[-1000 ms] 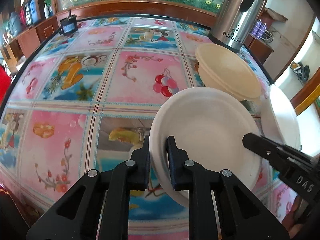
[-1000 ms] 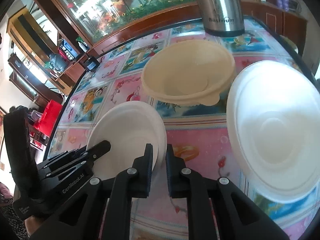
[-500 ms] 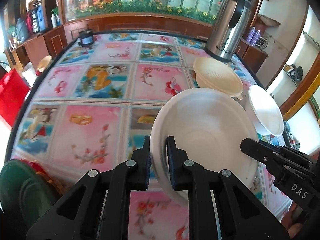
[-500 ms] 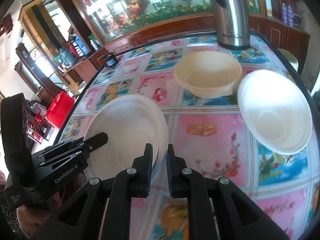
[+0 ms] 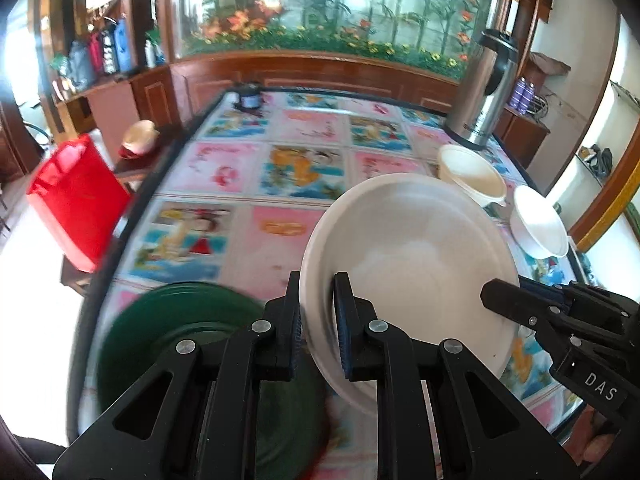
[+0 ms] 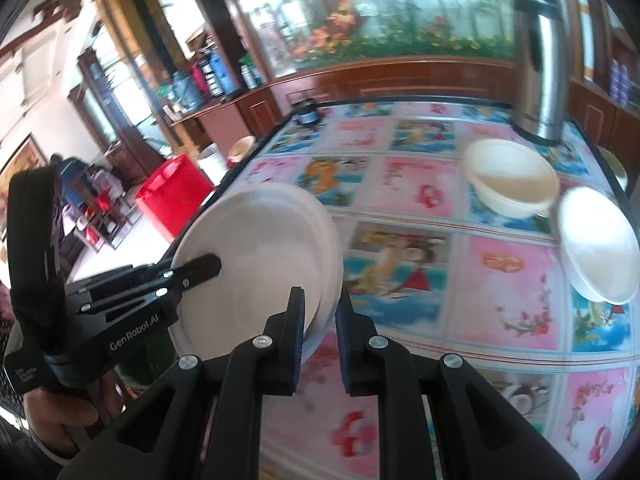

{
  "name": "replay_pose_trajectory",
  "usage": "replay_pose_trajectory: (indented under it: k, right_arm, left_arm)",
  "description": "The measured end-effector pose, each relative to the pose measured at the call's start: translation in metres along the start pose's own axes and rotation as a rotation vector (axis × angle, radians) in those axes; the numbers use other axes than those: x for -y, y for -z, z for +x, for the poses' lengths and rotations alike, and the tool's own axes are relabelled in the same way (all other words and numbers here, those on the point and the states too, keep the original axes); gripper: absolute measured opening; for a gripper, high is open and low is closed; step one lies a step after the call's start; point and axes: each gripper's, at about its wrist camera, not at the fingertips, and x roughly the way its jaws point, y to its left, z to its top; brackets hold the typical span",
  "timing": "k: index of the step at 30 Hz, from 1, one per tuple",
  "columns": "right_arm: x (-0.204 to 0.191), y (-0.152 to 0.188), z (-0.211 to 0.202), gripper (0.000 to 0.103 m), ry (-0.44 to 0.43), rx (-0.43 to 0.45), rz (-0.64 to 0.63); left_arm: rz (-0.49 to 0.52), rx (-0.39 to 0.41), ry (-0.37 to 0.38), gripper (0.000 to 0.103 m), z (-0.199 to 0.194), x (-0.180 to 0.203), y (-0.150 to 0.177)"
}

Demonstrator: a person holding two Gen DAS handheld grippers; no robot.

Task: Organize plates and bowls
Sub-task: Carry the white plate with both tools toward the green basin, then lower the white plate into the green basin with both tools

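**White plate held at both rims**

The left gripper (image 5: 316,320) is clamped on the white plate (image 5: 416,264), the right gripper (image 6: 320,334) pinching its opposite rim (held tilted above the table (image 5: 256,240)). A green plate (image 5: 180,340) lies below-left; two bowls (image 6: 512,180) sit beyond, right.

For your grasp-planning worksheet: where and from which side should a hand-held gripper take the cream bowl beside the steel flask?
Pinch the cream bowl at its near rim, coming down from above on the side facing the cameras. It sits upright and open; the flask crowds its far side.
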Motion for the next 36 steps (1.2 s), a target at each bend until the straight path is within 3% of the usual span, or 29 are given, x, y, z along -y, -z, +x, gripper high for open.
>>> replay_pose_trajectory:
  k: [7,15,29,36]
  right_arm:
    - [-0.067,0.008,0.021,0.018,-0.059,-0.047,-0.117]
    - [-0.106,0.027,0.071,0.019,-0.075,-0.168,-0.191]
    - [-0.122,0.036,0.089,0.022,-0.055,-0.235,-0.234]
    - [-0.122,0.036,0.091,0.025,-0.05,-0.224,-0.216]
  left_arm:
    - [-0.04,-0.005,-0.077,0.016,-0.025,-0.066,0.025]
    - [-0.105,-0.08,-0.112,0.016,-0.006,-0.109,0.061]
    - [-0.074,-0.123,-0.128,0.018,0.011,-0.114,0.074]
    - [0.011,-0.091,-0.218,0.021,0.014,-0.1,0.079]
